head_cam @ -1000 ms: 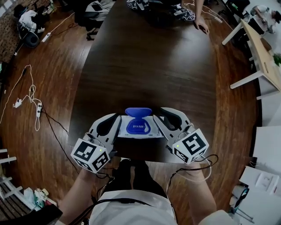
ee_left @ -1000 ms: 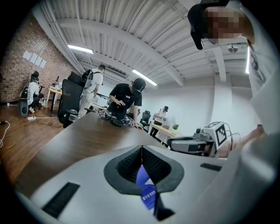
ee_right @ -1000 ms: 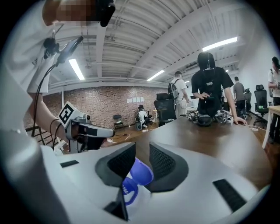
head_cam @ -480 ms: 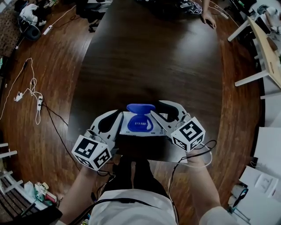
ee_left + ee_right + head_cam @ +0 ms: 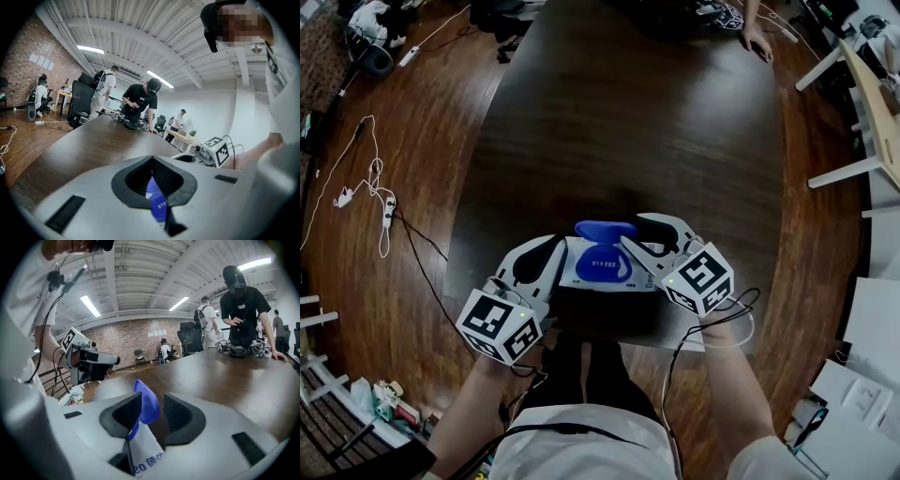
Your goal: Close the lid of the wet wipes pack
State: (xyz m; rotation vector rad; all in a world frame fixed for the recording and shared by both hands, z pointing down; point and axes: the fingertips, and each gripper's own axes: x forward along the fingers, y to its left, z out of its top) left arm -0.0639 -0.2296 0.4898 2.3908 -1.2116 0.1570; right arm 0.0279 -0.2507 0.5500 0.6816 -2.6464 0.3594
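1. One white wet wipes pack (image 5: 581,269), its one blue oval lid (image 5: 605,231) flipped up, sits at the near edge of the dark wooden table (image 5: 619,122).
2. My left gripper (image 5: 561,253) is pinched shut on the pack's left edge.
3. My right gripper (image 5: 634,231) just opened its jaws wide. The lid stands loose between them, and both grippers tip slightly down.

The wipes pack (image 5: 570,270) is white, its lid (image 5: 605,231) blue, the table (image 5: 628,122) dark brown wood-grain.
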